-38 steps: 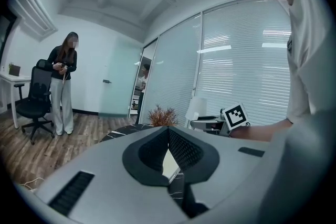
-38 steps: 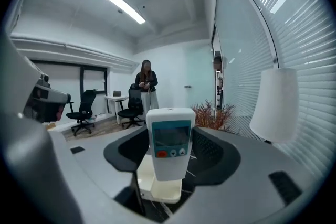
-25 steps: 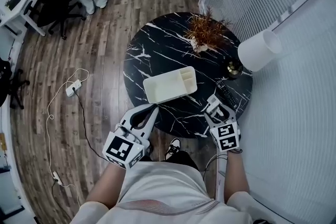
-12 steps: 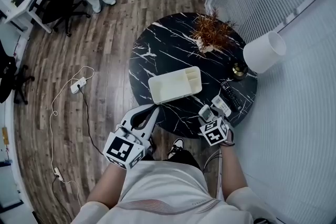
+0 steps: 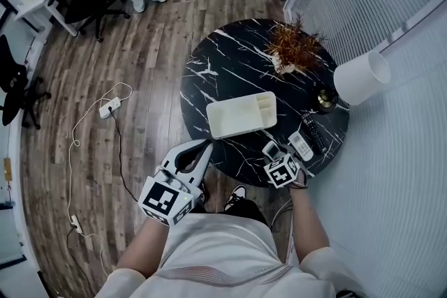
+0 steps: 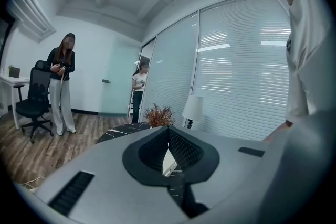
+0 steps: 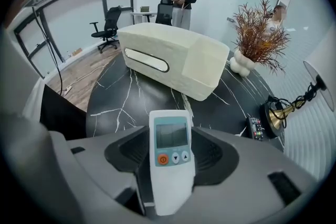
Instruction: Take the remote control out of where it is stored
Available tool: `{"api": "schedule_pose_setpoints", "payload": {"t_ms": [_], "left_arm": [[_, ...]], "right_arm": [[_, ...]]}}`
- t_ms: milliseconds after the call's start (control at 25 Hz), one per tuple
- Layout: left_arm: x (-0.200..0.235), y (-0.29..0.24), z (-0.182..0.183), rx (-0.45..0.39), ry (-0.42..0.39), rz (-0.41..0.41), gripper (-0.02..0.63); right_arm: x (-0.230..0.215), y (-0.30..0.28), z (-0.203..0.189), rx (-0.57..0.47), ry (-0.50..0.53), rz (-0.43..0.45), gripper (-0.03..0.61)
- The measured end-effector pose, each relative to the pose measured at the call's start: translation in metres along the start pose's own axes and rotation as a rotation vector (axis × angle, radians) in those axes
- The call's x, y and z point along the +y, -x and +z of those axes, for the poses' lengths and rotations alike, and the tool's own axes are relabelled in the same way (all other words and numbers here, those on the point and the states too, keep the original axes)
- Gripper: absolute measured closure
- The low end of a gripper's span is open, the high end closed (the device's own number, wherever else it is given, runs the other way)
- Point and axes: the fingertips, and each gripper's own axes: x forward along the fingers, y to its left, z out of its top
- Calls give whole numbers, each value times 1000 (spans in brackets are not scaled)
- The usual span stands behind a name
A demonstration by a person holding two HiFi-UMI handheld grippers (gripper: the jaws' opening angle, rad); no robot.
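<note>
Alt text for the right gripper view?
The right tongs grip a white remote control with a screen and orange button. Beyond it, a black marble table holds a cream box, a dried plant, and a black remote.

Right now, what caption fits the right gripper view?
Right gripper grips a white remote, facing the cream tray on the black table.

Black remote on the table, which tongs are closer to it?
Right. The right tongs, holding the white remote, sit just beside the black remote; the left tongs hang off the table's near edge, past the tray.
</note>
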Motion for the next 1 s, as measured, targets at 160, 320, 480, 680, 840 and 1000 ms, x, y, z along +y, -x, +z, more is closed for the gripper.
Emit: {"api": "schedule_pose_setpoints", "payload": {"t_ms": [160,320,480,680,840,1000], "left_arm": [[3,3,2,-3,0,9,604],[4,4,2,-4,1,7,604],[2,3,2,-4,-1,2,604],[2,2,4,-10,-7,-4,604],[-1,3,9,-20,-15,-18,604],[-9,0,13,-28,-15,-43,604]], "right_arm": [[3,-6,-3,9,1,8,324],[4,-8,-5,13,1,5,324],[2,-7,-5,0,-9,-8,331],[-8,23,22,-154,-127,-4,333],[-31,71,52,-336,-243,-71,447],[-52,124,75,-511,-376,-114,538]]}}
